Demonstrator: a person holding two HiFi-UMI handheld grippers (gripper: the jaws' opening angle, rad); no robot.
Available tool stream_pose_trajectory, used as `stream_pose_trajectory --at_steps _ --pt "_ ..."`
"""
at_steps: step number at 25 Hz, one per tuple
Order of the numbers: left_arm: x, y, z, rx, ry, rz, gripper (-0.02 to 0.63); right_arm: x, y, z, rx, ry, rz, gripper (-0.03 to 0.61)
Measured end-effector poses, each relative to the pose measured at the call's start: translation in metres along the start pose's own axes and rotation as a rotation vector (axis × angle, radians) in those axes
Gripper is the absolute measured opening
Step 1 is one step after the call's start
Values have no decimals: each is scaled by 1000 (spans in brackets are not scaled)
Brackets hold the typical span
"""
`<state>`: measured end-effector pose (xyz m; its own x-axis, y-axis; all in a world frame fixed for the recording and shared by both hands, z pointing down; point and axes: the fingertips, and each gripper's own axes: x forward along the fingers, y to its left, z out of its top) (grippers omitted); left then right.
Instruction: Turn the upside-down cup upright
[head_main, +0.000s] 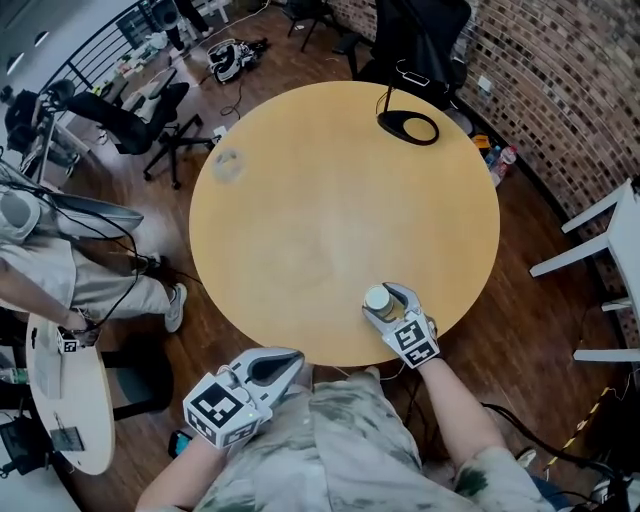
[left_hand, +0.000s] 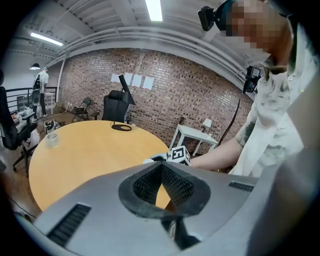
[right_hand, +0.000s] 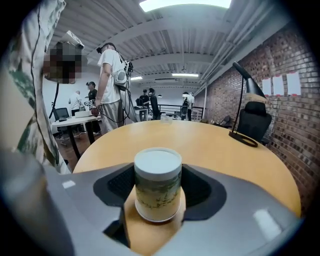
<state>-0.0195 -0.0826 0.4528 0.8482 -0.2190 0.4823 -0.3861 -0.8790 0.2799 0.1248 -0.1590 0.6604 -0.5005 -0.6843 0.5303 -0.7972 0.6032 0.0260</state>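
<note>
A paper cup (head_main: 378, 299) (right_hand: 157, 185) with a green pattern stands upside down, white base up, near the front edge of the round wooden table (head_main: 330, 200). My right gripper (head_main: 385, 303) (right_hand: 158, 176) is shut on it, with a dark pad against each side of the cup. My left gripper (head_main: 284, 361) (left_hand: 161, 168) hangs off the table's front edge, close to my torso. Its jaws meet at the tips and hold nothing. In the left gripper view, the right gripper's marker cube (left_hand: 178, 154) shows beyond those jaws.
A black lamp base (head_main: 408, 127) sits at the table's far side and a clear glass (head_main: 226, 165) at its far left. Office chairs (head_main: 150, 125) and a seated person (head_main: 60, 270) are on the left, white furniture (head_main: 610, 240) on the right by a brick wall.
</note>
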Motion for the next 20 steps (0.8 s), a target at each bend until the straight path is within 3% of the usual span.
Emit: stream_pose_trajectory --at_steps 10,14,20 --pt "4 -29 1 -18 -1 52 6 -7 -6 -12 18 23 30 293" --pt "-1 -45 -7 -60 -3 102 6 -16 -7 -17 30 18 67 366" --pt "-10 -59 -23 -81 1 114 6 -43 2 -13 63 41 33 379"
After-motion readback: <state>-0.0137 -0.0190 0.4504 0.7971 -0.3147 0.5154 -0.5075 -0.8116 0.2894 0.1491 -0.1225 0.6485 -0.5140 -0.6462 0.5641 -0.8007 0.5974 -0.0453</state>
